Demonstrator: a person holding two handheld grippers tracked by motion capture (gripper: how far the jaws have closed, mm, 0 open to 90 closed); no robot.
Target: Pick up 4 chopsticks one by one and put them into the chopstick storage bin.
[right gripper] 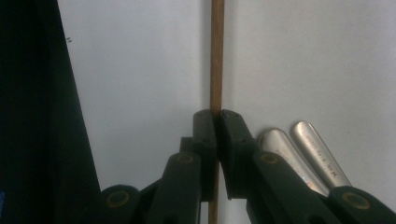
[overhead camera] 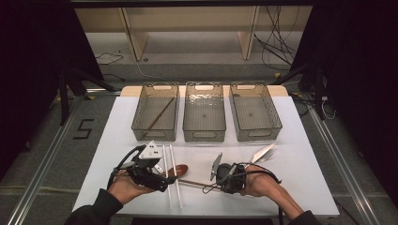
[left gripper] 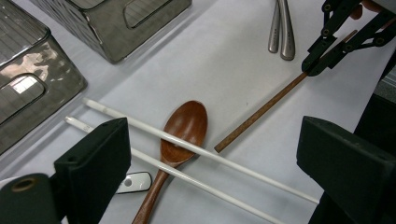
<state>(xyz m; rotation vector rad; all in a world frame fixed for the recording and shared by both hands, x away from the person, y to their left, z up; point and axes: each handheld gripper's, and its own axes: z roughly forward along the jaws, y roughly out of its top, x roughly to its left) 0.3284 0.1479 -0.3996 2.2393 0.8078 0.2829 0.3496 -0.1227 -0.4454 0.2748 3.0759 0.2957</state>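
Two grippers worked low in the high view, over a white mat [overhead camera: 305, 140]. At lower right of centre, the right gripper [overhead camera: 206, 186] had its jaws pinched on a brown chopstick [overhead camera: 190, 182], which lay across the mat between the two hands. In the right gripper view the black pads pressed against the stick from both sides, and the stick [right gripper: 217, 56] ran straight up the middle of the frame. In the left gripper view that same gripper [left gripper: 313, 65] sat at upper right, gripping the far end of the stick [left gripper: 261, 112], whose near end stopped just beside a wooden spoon [left gripper: 184, 128].

At lower left of the high view, the left gripper [overhead camera: 170, 179] stood with jaws spread wide and nothing between them; in its own view the two black jaws rose at the left and right edges of the frame, above the spoon and two white chopsticks [left gripper: 187, 161]. One white stick lay across the spoon's bowl, the other across its neck. A small white piece [left gripper: 135, 182] lay at lower left, too hidden to tell what it was.

Three clear bins stood in a row at mid-frame in the high view; the left bin [overhead camera: 136, 115] held another brown stick [overhead camera: 158, 117]. Two metal handles [right gripper: 303, 154] lay just right of the right gripper's pads, probably belonging to the cutlery [overhead camera: 263, 153] above that hand.
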